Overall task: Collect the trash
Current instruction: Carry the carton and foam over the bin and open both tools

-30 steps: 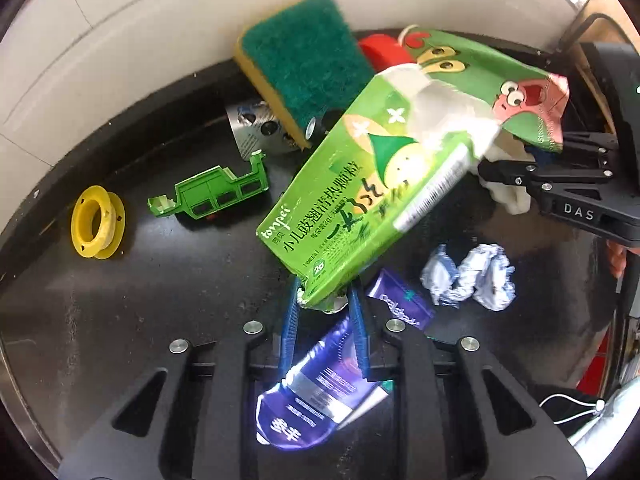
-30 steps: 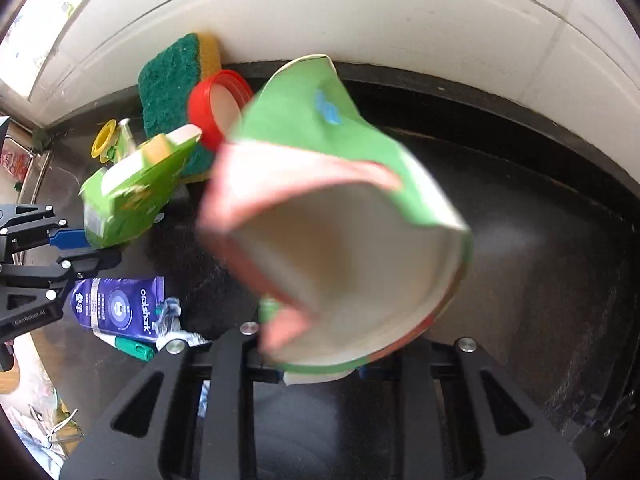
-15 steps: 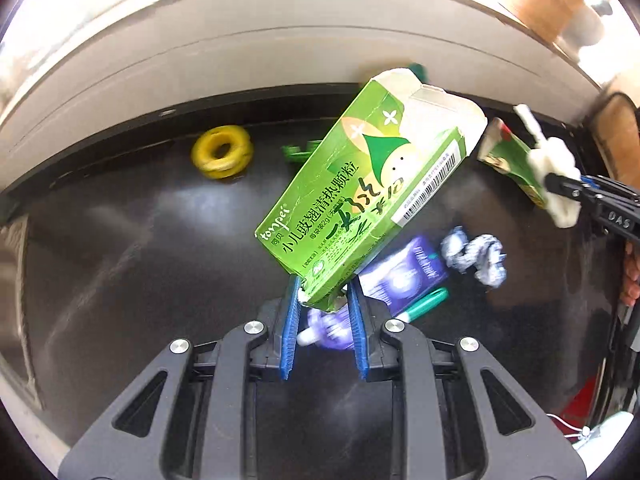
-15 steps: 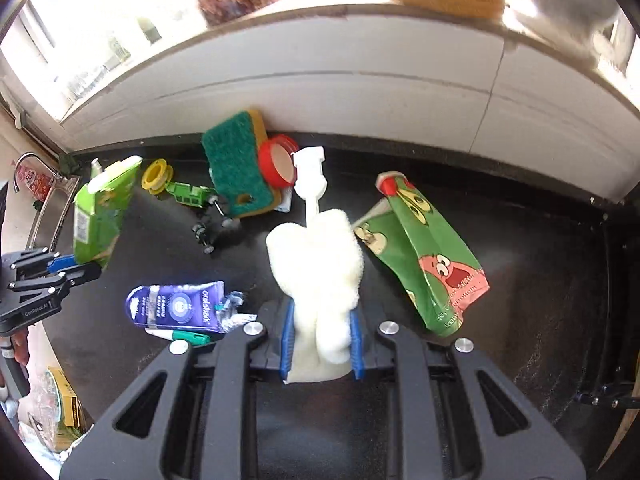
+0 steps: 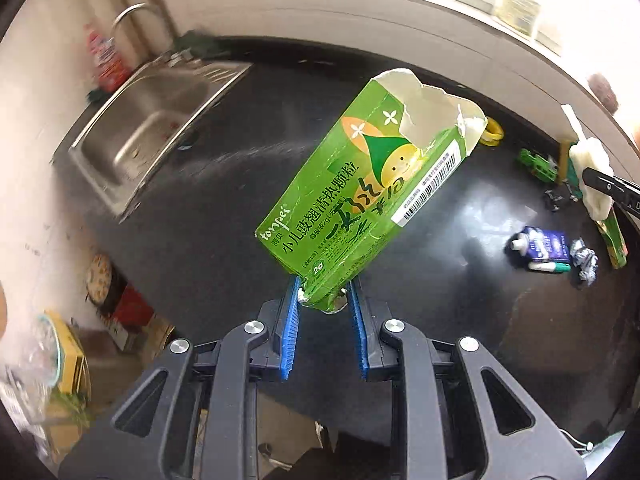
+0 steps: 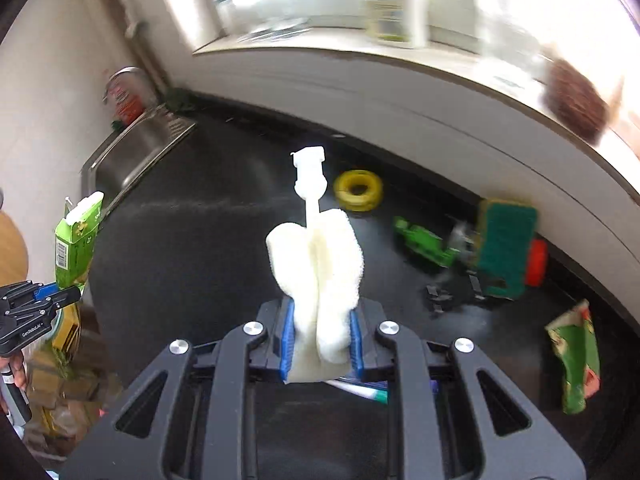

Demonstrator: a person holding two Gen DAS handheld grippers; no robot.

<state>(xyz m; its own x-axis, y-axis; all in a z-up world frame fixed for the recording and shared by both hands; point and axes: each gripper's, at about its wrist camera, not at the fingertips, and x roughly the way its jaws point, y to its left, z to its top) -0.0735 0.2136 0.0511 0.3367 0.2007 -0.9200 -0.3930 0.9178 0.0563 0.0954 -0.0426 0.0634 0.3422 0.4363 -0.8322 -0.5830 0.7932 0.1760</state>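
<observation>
We had the left gripper pinching the torn green carton by its bottom corner, right gripper clamped round the white sponge brush, both lifted right of the sink, presumably binward.

Black gripper frames, blue pads, silver screws.

Two tools are counted: the left tool at lower centre of its own view and the right tool likewise in its own. On the worktop, one yellow ring, one green sponge, one red lid and one purple pouch are counted. Also counted are one torn green carton, one white brush head, one crumpled green packet and one sink.
</observation>
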